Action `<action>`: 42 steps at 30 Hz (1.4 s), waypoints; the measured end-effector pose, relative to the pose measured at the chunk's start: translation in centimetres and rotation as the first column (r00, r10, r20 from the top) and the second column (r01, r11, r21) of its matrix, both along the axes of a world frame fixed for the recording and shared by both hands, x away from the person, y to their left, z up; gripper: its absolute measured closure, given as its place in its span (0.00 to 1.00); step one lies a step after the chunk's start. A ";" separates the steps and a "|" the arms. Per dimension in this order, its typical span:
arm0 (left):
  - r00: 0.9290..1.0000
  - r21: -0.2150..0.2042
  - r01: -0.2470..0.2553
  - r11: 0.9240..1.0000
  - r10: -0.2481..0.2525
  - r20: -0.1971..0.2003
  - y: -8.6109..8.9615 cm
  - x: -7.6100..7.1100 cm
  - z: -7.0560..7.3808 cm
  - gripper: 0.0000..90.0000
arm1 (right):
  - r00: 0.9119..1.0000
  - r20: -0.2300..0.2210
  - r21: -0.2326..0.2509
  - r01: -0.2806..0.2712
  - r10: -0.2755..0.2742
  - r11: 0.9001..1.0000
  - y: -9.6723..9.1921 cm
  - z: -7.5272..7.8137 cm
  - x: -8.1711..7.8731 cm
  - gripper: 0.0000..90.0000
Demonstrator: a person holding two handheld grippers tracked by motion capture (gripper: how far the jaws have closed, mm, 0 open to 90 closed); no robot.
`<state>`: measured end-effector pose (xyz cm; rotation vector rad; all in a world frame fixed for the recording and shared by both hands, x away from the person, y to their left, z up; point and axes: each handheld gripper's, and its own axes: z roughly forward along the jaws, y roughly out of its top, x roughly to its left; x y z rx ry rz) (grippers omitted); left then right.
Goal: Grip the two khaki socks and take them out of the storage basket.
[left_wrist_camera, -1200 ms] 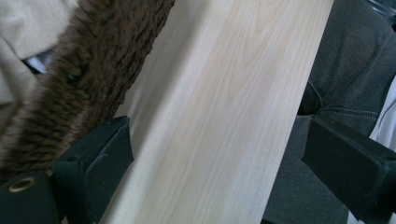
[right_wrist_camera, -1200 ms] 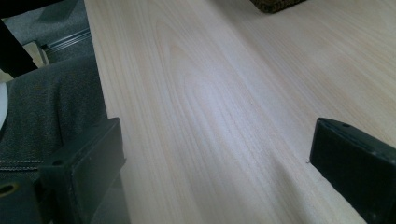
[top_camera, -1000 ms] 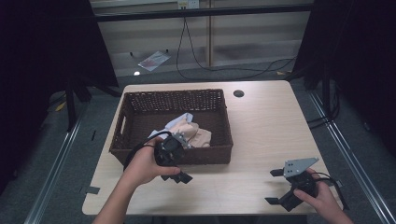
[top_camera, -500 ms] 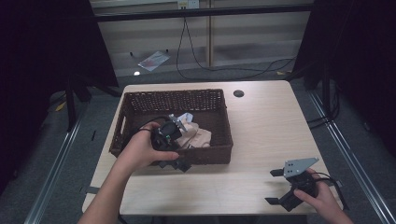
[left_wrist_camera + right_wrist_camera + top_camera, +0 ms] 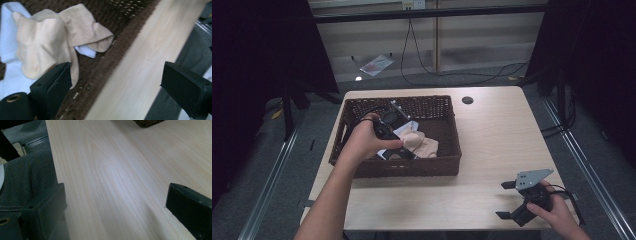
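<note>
A brown wicker basket (image 5: 412, 167) stands on the left half of the wooden table (image 5: 497, 140). In it lie a beige sock (image 5: 424, 146) and a white cloth (image 5: 406, 130). My left gripper (image 5: 401, 144) hangs over the basket's middle, open, with nothing between its jaws. In the left gripper view (image 5: 117, 75) the jaws stand wide apart; the beige sock (image 5: 45, 40) lies bunched on the white cloth (image 5: 10, 72) beside the left jaw, close to the basket wall (image 5: 130, 42). My right gripper (image 5: 506, 201) rests open at the table's near right corner, over bare wood (image 5: 115, 197).
A small round black hole (image 5: 467, 100) sits in the table behind the basket's right corner. Black cables (image 5: 447, 75) and a paper (image 5: 376, 64) lie on the floor beyond. The table's near edge and a grey trouser leg (image 5: 25, 177) are by the right gripper.
The left hand has carried its gripper from the basket's front wall up and back over the cloths inside. The right gripper has stayed put.
</note>
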<state>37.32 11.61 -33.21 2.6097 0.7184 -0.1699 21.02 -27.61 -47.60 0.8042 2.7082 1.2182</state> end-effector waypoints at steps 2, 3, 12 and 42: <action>1.000 0.002 -0.021 1.000 0.021 0.001 -0.1 0.5 -0.3 0.11 | 1.000 0.001 -0.002 -0.002 0.002 1.000 0.0 0.0 0.0 0.03; 0.999 -0.002 -0.035 0.999 0.035 0.011 -0.3 1.0 -0.7 0.12 | 1.000 0.002 -0.002 -0.003 0.003 1.000 0.0 0.0 0.0 0.03; 0.994 0.013 -0.107 0.994 0.107 0.037 0.1 3.0 -2.1 0.15 | 1.000 0.001 0.000 -0.001 0.001 1.000 0.0 0.0 0.0 0.03; 0.972 0.074 -0.221 0.972 0.213 0.099 1.4 6.6 -6.8 0.39 | 1.000 -0.004 0.005 -0.007 0.007 1.000 0.0 -0.2 0.1 0.03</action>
